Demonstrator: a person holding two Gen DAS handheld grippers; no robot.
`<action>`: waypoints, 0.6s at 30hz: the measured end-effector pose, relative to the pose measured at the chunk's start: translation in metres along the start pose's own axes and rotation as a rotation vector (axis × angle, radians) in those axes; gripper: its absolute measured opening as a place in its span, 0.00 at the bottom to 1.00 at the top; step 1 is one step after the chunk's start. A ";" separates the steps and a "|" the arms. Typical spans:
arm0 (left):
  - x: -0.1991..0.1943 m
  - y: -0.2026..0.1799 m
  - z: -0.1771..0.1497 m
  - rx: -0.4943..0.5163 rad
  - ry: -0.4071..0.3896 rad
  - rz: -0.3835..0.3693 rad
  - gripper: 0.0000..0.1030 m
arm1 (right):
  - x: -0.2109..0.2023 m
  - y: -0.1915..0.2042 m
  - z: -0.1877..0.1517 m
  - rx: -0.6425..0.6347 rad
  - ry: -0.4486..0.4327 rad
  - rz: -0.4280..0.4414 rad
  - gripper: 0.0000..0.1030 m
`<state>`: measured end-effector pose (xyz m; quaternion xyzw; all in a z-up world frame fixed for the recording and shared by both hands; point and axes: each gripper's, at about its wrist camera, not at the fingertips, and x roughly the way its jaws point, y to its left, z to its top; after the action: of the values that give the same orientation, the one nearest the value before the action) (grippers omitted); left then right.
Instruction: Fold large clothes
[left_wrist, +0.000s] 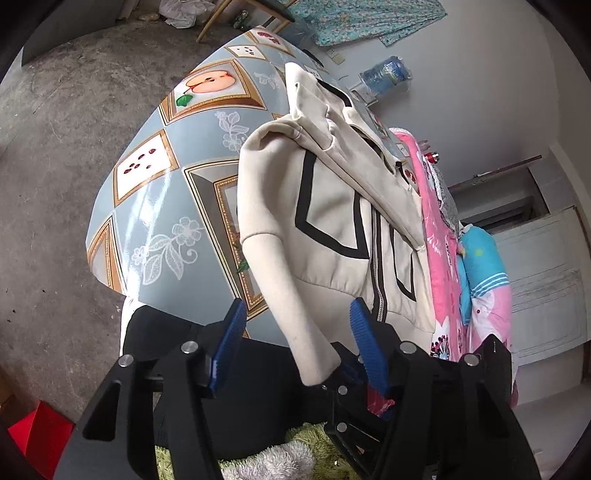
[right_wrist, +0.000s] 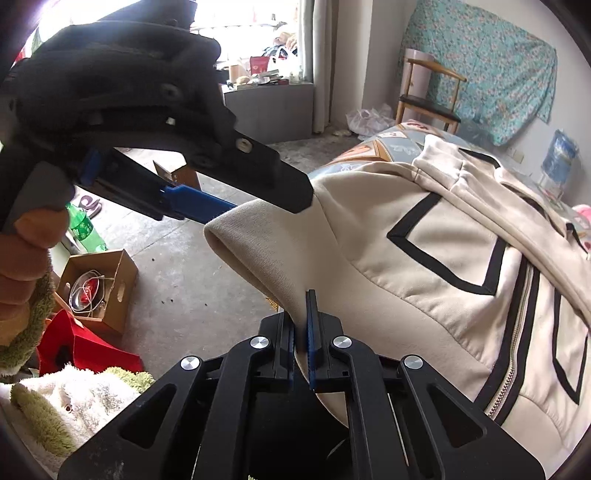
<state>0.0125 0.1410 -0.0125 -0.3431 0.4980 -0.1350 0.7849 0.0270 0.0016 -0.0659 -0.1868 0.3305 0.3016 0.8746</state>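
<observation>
A cream zip jacket (left_wrist: 332, 229) (right_wrist: 443, 258) with black stripes lies on a table (left_wrist: 155, 221) (right_wrist: 369, 147) covered in a blue patterned cloth. One sleeve (left_wrist: 284, 280) (right_wrist: 251, 247) is pulled off the near table edge toward me. My right gripper (right_wrist: 303, 308) is shut on this sleeve partway along its lower edge. My left gripper (left_wrist: 298, 312) (right_wrist: 271, 210) is open; the sleeve runs between its blue pads (left_wrist: 236, 328) without being pressed. In the right wrist view the left gripper sits at the sleeve's cuff end, held by a person's hand (right_wrist: 22, 266).
A pink blanket (left_wrist: 443, 258) lies along the jacket's far side. On the concrete floor are a cardboard box (right_wrist: 99, 291), a red bag (right_wrist: 85, 350) and a green bottle (right_wrist: 83, 225). A wooden chair (right_wrist: 428, 99) stands beyond the table.
</observation>
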 end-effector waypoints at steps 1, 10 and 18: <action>0.004 0.000 0.001 0.001 0.008 0.004 0.55 | -0.001 0.000 0.000 0.003 -0.001 0.004 0.05; 0.039 0.001 0.005 -0.007 0.070 0.051 0.25 | -0.002 -0.008 0.001 0.038 -0.018 0.041 0.07; 0.049 -0.031 -0.013 0.278 0.012 0.320 0.08 | -0.057 -0.064 -0.031 0.245 -0.030 -0.011 0.56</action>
<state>0.0283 0.0862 -0.0285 -0.1474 0.5272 -0.0781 0.8332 0.0200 -0.0855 -0.0404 -0.0759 0.3508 0.2571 0.8973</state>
